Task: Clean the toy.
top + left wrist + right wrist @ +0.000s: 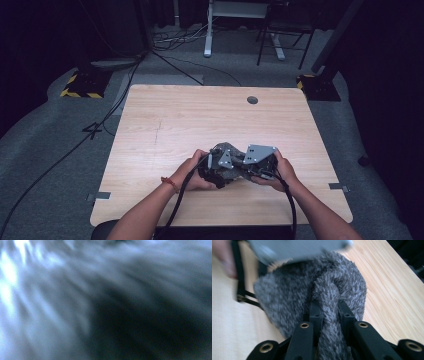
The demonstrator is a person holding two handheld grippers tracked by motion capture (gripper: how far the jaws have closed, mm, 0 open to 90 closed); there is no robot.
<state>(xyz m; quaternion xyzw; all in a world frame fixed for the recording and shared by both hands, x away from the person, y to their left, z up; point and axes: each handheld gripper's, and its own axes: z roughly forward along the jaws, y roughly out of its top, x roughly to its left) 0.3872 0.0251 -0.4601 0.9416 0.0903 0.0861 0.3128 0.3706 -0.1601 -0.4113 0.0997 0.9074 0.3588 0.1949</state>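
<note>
A grey fuzzy cloth (322,292), thick like a fleece sock or small towel, sits bunched up on the near middle of the wooden table (165,115), held between the person's two hands. In the right gripper view a fold of it runs straight up between the two black jaws, and the right gripper (329,312) is pressed together on that fold. The left gripper (216,172) meets the same bundle from the other side; its own camera gives nothing but a grey blur, as if buried against the pile, and its jaws read as squeezed together, most likely on the cloth, though the grip itself cannot be made out. This looks like the middle of a fold or a roll-up, with both tools pinching opposite parts of the one bundle just above the tabletop. The next move likely calls for keeping both pinches firm while one hand carries its edge over or away from the other, without letting the thick pile slip out.
</note>
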